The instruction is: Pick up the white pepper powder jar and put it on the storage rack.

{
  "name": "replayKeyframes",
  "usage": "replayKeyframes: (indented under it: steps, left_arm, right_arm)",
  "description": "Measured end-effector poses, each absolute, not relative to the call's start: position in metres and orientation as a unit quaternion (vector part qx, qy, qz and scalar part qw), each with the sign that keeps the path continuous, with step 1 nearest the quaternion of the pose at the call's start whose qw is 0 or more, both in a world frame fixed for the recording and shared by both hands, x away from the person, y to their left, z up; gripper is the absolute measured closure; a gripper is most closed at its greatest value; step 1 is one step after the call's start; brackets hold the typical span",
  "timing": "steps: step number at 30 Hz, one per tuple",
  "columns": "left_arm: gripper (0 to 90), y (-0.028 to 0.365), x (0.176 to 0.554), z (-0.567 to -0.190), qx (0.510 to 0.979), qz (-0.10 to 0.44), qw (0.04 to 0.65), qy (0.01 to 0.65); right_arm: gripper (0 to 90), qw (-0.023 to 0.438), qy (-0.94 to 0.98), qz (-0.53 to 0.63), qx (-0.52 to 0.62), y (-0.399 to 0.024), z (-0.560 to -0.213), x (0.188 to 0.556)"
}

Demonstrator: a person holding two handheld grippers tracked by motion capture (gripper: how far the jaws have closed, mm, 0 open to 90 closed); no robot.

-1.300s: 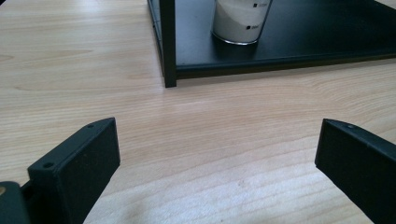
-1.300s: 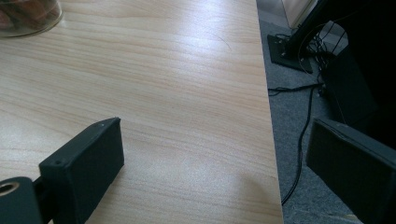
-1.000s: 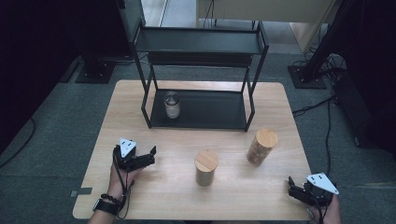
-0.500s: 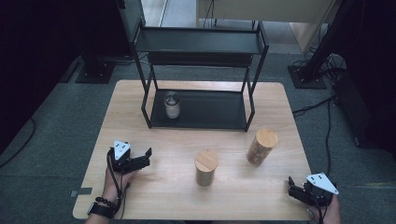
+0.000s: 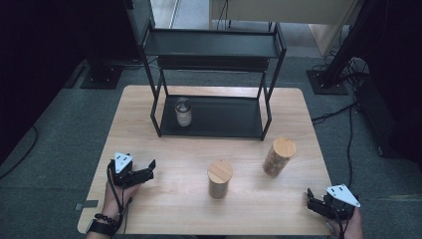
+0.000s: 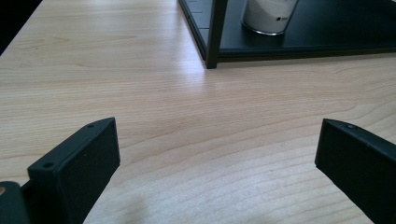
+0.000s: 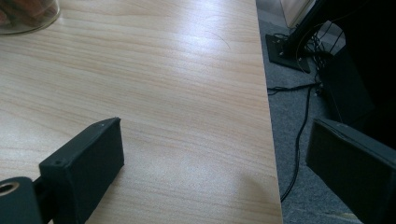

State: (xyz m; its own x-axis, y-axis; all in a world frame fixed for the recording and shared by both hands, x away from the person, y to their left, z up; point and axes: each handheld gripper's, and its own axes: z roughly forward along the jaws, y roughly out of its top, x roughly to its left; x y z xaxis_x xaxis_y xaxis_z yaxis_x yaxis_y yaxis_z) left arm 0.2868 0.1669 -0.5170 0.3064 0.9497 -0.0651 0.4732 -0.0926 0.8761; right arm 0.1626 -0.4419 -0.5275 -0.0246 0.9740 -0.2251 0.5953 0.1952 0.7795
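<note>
Resting low over the near left of the wooden table (image 5: 149,109), the left gripper (image 5: 149,169) had its jaws spread wide and held nothing. By my reading no grasp was under way; a reach came next. Ahead of it, a glass jar (image 5: 183,112) stood on the bottom tier of the black shelf rack (image 5: 219,45), just behind the rack's front left post (image 6: 215,32), which a reach would need to skirt. Two wood-lidded canisters, one central (image 5: 219,179), one farther right (image 5: 278,157), stood apart on open tabletop. The right gripper (image 5: 312,201), likewise splayed and empty, sat at the table's near right corner, close to its edge.
</note>
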Motion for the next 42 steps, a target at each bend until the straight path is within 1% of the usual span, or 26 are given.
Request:
replayKeyframes:
  steps: [42]
  left_arm:
    - [0.2, 0.211, 0.271, -0.516, 0.665, 0.297, 0.417, 0.544]
  right_arm:
    - [4.1, 0.384, 0.672, 0.244, 0.584, -0.441, -0.528, 0.163]
